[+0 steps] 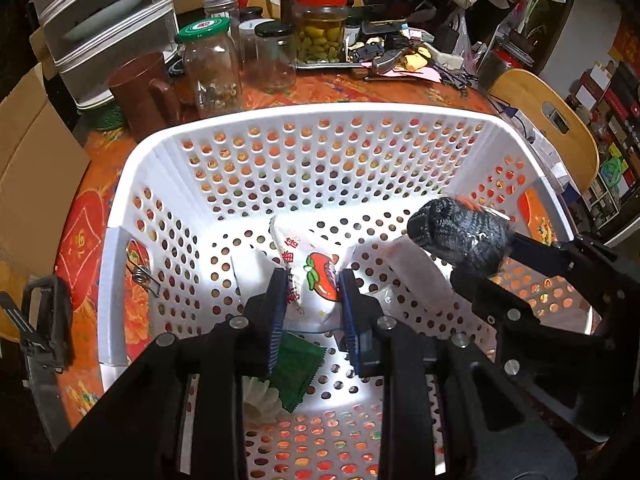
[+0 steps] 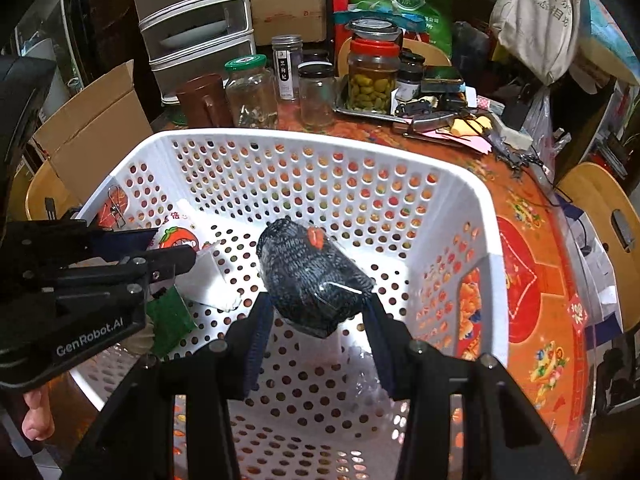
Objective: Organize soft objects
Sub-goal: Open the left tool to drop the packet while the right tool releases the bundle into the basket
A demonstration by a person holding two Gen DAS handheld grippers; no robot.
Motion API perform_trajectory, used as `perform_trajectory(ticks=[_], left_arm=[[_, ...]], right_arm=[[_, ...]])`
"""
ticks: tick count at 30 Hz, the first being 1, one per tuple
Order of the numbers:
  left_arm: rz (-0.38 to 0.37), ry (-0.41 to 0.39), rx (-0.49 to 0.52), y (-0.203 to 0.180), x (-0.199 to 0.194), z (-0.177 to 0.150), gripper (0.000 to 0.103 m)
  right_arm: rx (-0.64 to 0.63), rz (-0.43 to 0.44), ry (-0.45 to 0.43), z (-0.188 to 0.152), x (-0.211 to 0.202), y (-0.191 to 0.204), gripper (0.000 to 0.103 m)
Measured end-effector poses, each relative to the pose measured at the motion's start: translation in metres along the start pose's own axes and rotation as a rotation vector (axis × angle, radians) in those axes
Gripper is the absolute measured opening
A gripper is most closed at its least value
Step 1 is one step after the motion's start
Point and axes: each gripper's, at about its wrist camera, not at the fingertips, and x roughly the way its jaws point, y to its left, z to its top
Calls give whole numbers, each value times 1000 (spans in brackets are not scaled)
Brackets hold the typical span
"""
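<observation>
A white perforated basket (image 1: 280, 118) (image 2: 460, 184) sits on the orange table. My left gripper (image 1: 312, 300) is shut on a white tissue pack with a tomato print (image 1: 314, 280) and holds it inside the basket; the pack also shows in the right wrist view (image 2: 176, 236). My right gripper (image 2: 316, 320) is shut on a dark grey knit bundle (image 2: 308, 276) above the basket's middle; the bundle also shows in the left wrist view (image 1: 460, 236). A green sachet (image 1: 296, 372) (image 2: 170, 320) and a white pack (image 1: 416, 276) (image 2: 212, 280) lie on the basket floor.
Glass jars (image 1: 212, 68), a jar of green olives (image 1: 320, 28), a brown mug (image 1: 140, 88) and grey drawers (image 1: 104, 20) stand behind the basket. A cardboard box (image 1: 32, 168) is at the left, a wooden chair (image 1: 548, 120) at the right. A metal clip (image 1: 142, 276) hangs in the basket's left wall.
</observation>
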Motion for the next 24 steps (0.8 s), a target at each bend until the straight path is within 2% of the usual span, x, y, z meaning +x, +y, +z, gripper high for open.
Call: perform_trajectory(ticks=[2,4,5,6,7,9,11,14,16,18,20,24], left_arm=[[4,0,-5,0,1,-1,24],[2,-2,-6,1,0,-2,31],[-3,-5,-10,2,-1,-2,42],[-5,-9,-12,3,-3,-3,53],[-5,-18,-12,3,-5,-4,56],[-9,-34,-11,4,-11,-4,58],[-15,-47,-16,4,-18,-6,58],[-19,-81,-14,4,-35,-10,65],[-32,-119,-10,5,-48,-14,75],[-47,-167,-20,7,-66,-20,93],[-62,-209,-28,7,-80,-26,103],[-40,-200,-9,0,-93,-31,103]], right_arm=[[4,6,-7,-1,-1,0,46],[11,15,-19,-2,-4,-2,48],[16,22,-22,-3,-5,-3,49],[19,29,-28,-3,-7,-3,56],[22,32,-36,-4,-10,-4,64],[25,40,-49,-5,-15,-5,73],[24,48,-62,-7,-22,-4,74],[21,49,-81,-12,-32,-4,82],[20,51,-97,-16,-41,-3,93],[14,56,-114,-21,-52,-2,99],[9,65,-122,-28,-63,1,100],[21,50,-138,-37,-80,1,100]])
